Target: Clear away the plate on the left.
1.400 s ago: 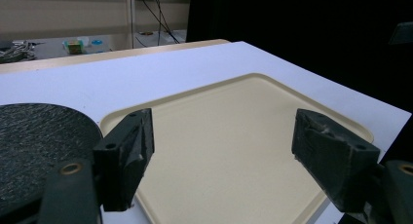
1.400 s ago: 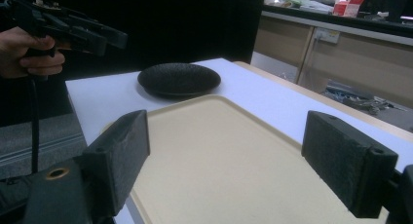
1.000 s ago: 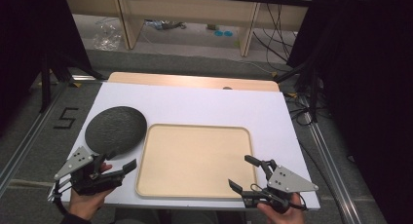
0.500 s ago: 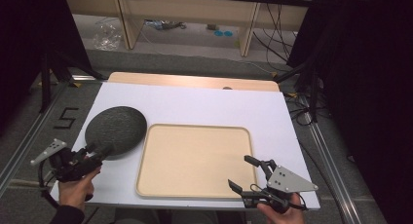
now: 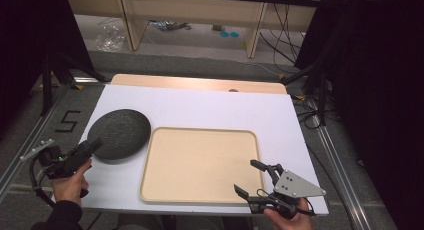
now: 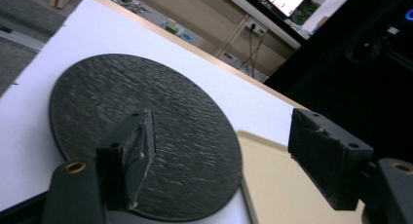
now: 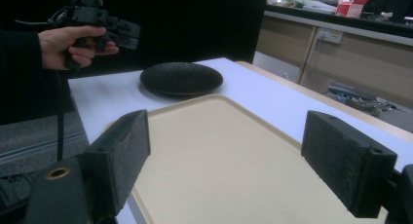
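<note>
Two jaws of the left hand-held gripper (image 5: pixel 92 146) stand spread, nearer hand, with the dark plate (image 5: pixel 120 133) just ahead toward the tray (image 5: pixel 200 162).

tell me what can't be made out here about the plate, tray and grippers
- Black plate: near rim cut off by the left gripper view's bottom edge and a jaw.
- Beige tray: near corners hidden behind the jaws in the right gripper view.
- Left gripper: high view, too small to judge its gap above the plate.

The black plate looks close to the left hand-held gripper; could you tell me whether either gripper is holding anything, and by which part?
Nothing is held. The left hand-held gripper is open above the black plate; the right hand-held gripper is open over the tray.
</note>
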### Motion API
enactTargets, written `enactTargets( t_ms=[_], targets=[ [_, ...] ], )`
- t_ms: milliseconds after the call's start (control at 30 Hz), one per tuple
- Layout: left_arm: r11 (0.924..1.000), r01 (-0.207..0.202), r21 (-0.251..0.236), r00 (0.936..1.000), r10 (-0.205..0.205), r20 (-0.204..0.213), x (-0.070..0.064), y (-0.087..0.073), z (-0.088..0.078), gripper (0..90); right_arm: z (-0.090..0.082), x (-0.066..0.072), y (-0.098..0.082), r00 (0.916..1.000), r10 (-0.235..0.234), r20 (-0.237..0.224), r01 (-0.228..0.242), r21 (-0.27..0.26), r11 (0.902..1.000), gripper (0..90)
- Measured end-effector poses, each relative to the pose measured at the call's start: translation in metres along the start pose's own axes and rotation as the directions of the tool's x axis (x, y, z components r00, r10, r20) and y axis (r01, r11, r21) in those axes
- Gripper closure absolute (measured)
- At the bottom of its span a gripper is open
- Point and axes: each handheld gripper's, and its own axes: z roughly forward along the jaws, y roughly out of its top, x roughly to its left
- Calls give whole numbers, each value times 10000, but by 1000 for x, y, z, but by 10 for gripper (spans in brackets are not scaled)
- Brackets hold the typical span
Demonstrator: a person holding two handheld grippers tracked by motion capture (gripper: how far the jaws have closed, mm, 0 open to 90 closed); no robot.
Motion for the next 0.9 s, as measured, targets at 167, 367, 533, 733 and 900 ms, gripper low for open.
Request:
enactTargets(
  t_ms=[167,367,533,733,900],
  targets=[
    [9996,169,242,9982,-155,-572,15,3,6,257,0,0,0,10000,-20,-61,20,-2,10000,192],
    [9964,727,432,9949,-694,-728,30,7,15,259,0,0,0,10000,-21,-43,21,14,10000,193],
    [9941,1078,107,9910,-1066,-816,40,10,21,271,1,-1,0,9999,-117,-83,116,-105,9999,193],
    [9862,1653,-5,9834,-1648,-758,51,11,26,274,1,0,0,10000,-79,-60,78,-134,9999,194],
    [9848,1728,197,9823,-1709,-765,59,12,31,287,0,0,1,10000,-49,-40,48,-20,10000,194]
  ],
)
